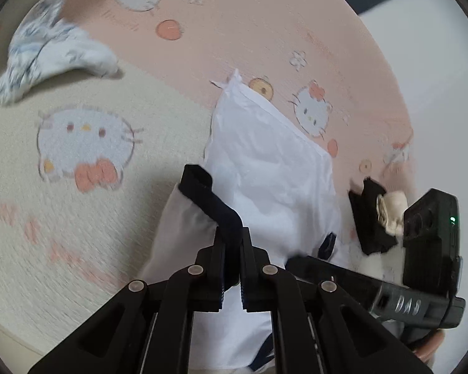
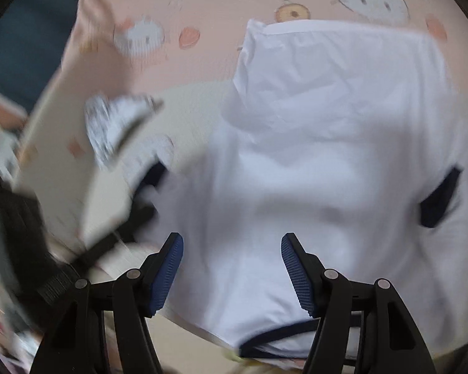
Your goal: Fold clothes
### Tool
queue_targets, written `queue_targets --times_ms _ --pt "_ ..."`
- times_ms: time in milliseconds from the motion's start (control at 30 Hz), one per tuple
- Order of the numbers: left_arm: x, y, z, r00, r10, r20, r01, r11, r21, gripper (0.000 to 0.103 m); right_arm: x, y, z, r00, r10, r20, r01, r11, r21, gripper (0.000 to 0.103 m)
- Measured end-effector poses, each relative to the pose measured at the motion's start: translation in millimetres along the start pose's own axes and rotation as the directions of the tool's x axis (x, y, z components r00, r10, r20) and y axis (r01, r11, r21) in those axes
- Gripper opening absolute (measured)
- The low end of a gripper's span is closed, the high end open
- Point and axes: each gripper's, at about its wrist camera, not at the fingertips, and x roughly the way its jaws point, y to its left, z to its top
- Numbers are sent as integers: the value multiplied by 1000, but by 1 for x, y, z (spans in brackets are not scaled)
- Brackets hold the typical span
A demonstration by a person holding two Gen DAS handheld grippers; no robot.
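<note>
Left gripper point(image 1: 233, 243) at bottom centre of left wrist view, fingers point(image 1: 220, 249) pinched together on the dark navy sleeve cuff point(image 1: 209, 196) of the white T-shirt point(image 1: 274, 168), cuff lifted off the blanket point(image 1: 62, 218). Shirt body spread from centre frame toward upper right, across the cream and pink zones of the cartoon-cat print. Second navy cuff point(image 1: 327, 243) visible at right of shirt, lying flat. Patterned blue-white garment point(image 1: 53, 53) crumpled at upper left, well apart from shirt. Small black-and-cream cloth bundle point(image 1: 377, 215) at right edge, just beside the other tool's black body point(image 1: 430, 233).

Right gripper point(image 2: 232, 268) at bottom of right wrist view, blue-padded fingers point(image 2: 167, 274) wide apart, nothing between them, hovering over the shirt near its navy-trimmed neckline point(image 2: 284, 336). Contact with fabric: cannot tell. Shirt fills centre and right of frame; patterned garment at mid left, blurred. Heavy motion blur at left side.
</note>
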Motion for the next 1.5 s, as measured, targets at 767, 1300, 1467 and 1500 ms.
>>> queue_targets --times_ms 767,1300,1467,1500 --pt "53 -19 -39 989 42 -142 -47 998 -35 17 -15 -56 -13 999 -31 8 29 975 218 55" --pt "-17 -26 -60 981 186 -63 -177 977 122 72 -25 -57 -22 999 19 31 -26 970 243 58" --pt "-30 -23 -77 939 343 33 -337 891 305 72 -18 -33 -30 1000 -8 8 7 988 152 58" --pt "-29 -20 -78 933 359 34 -351 882 315 72 -16 -28 -32 1000 -16 0 16 991 131 58"
